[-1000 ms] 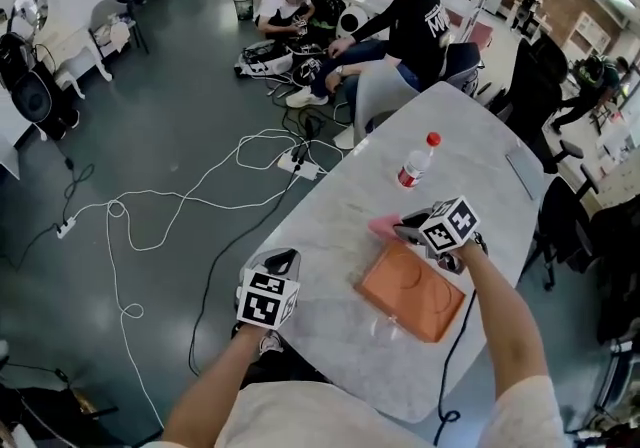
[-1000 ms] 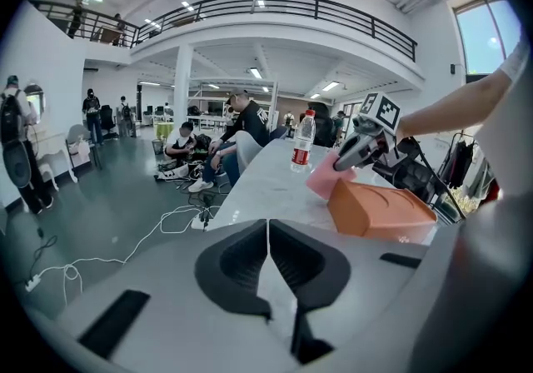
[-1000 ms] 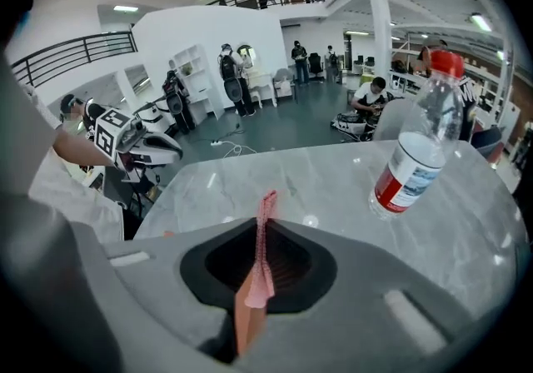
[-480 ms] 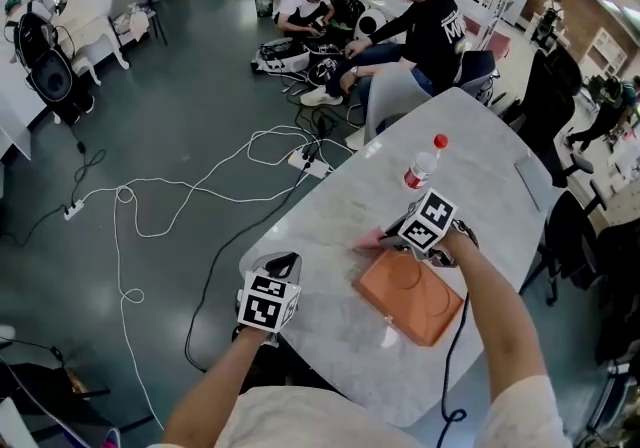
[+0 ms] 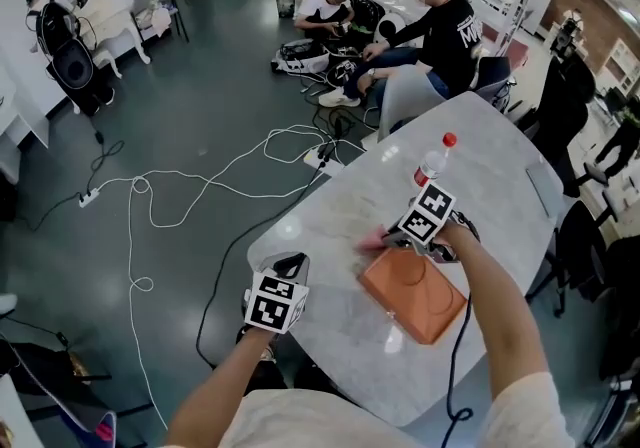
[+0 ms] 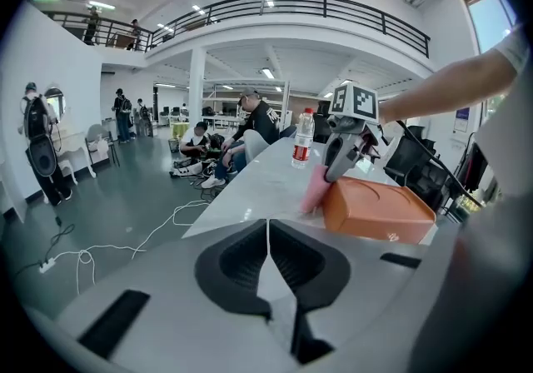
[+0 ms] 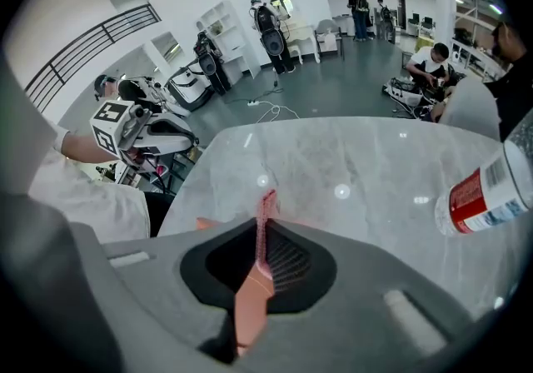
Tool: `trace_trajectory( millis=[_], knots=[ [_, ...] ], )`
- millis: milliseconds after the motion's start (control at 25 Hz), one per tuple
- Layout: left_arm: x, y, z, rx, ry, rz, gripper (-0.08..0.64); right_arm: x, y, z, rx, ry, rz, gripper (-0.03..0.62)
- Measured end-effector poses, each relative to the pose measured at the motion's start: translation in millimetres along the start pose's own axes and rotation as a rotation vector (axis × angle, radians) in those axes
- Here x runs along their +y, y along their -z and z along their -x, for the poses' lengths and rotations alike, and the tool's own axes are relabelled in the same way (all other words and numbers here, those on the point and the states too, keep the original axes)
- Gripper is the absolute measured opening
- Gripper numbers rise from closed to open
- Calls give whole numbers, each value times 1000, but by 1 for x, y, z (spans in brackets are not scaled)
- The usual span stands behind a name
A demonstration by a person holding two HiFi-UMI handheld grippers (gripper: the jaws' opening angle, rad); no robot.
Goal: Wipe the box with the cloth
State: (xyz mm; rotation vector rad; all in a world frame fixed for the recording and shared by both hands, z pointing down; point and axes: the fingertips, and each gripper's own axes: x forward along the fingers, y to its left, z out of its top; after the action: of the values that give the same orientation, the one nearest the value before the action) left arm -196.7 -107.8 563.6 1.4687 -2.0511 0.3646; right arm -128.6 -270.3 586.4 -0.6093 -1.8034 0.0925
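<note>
Right gripper (image 5: 404,237): jaws clamped on pink cloth (image 5: 374,239). Cloth hangs against end of orange box (image 5: 415,293) on marble table (image 5: 325,221). Left gripper (image 6: 268,240): jaws together, nothing between, at table edge, apart from box.

No text fully legible anywhere.
- Black T-shirt (image 5: 455,28) of seated person: large white letters on back, first looks like "M", rest unreadable.
- Plastic bottle (image 5: 432,164), red cap: red label with white print, too small in head view, blurred in right gripper view.
- Orange box (image 5: 412,294): small white mark low on side seen in left gripper view, not decipherable.
- Near marker cube (image 5: 274,302) and far marker cube (image 5: 428,214): black-and-white square codes only, no letters or digits.
</note>
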Motion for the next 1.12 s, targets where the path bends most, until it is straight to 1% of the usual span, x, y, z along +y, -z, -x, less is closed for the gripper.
trace_trajectory(
  millis=[160, 600, 840, 1120],
  knots=[
    [4, -2, 3, -5, 2, -3, 16, 9, -2, -6, 27, 0, 14, 15],
    [6, -14, 2, -25, 89, -46, 17, 24, -3, -15, 76, 37, -21, 15],
    [16, -10, 8, -30, 118, -53, 17, 36, -5, -22, 119, 56, -29, 15],
    [24, -6, 18, -41, 145, -60, 16, 53, -9, -29, 133, 68, -51, 15]
  ],
)
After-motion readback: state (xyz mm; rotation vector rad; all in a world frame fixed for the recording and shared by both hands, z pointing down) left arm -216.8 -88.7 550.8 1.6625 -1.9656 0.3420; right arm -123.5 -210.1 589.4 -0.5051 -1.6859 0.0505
